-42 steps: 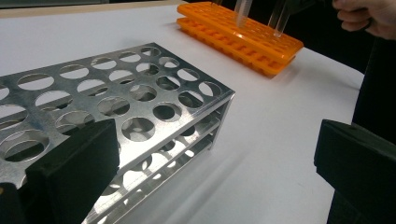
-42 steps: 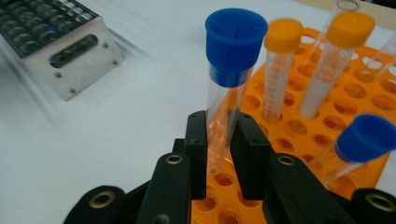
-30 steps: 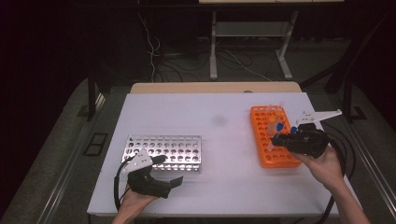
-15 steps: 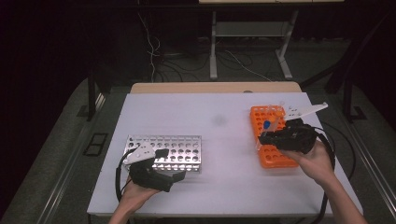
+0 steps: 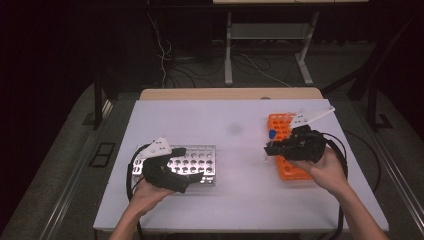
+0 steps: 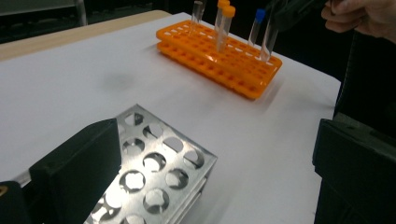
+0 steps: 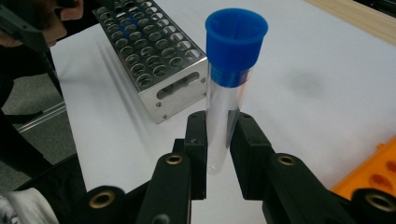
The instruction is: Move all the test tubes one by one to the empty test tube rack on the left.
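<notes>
A white rectangular table (image 5: 235, 150) holds two racks, well apart. At its right side, the right gripper (image 7: 218, 140) clamps a clear plastic tube with a blue screw cap (image 7: 229, 88) between its black jaws, upright and lifted just left of the bright orange plastic rack (image 5: 285, 145). In the left gripper view, more capped tubes (image 6: 223, 25) stand in that rack. At the left, the left gripper (image 6: 210, 163) hovers with jaws spread wide over the shiny perforated metal rack (image 5: 192, 162). Bare, smooth tabletop lies between the racks.
</notes>
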{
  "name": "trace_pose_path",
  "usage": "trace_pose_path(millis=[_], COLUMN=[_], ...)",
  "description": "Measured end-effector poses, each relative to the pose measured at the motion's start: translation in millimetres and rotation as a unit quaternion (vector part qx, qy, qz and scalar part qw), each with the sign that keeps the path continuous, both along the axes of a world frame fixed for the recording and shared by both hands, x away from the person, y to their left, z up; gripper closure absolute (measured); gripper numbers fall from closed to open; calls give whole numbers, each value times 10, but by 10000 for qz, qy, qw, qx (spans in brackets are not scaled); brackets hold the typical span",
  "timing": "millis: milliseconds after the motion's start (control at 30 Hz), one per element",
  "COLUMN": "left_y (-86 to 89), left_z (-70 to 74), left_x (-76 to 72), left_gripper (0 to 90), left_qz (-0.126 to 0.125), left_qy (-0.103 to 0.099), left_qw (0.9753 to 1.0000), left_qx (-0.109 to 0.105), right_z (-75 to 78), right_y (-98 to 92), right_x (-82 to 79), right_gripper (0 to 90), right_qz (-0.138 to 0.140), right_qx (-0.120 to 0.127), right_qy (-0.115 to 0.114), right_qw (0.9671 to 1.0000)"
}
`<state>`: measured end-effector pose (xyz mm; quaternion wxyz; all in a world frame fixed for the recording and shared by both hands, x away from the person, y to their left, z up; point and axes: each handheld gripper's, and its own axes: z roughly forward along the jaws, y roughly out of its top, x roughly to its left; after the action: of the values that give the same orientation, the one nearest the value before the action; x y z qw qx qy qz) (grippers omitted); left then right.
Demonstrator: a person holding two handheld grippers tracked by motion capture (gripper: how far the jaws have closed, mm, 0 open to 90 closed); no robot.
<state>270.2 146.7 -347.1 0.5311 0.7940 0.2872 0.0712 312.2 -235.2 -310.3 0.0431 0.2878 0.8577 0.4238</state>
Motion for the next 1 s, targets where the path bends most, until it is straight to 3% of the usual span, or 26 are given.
trace_pose_path(millis=[633,800,1000], left_y=[-362,-474,-608], left_z=[319,440,537], left_x=[269,350,424], left_gripper=[23,46,74], left_qz=[-498,-686,-971], left_qy=[16,9,49], left_qw=[9986,9972,9936], left_qx=[192,285,581], right_z=[54,55,54], right_y=[297,397,470], right_x=[41,40,43], right_gripper=[765,765,765], right_qz=[432,587,703], right_qx=[-35,-62,-131], right_qy=[92,114,138], right_qw=[9990,9982,9973])
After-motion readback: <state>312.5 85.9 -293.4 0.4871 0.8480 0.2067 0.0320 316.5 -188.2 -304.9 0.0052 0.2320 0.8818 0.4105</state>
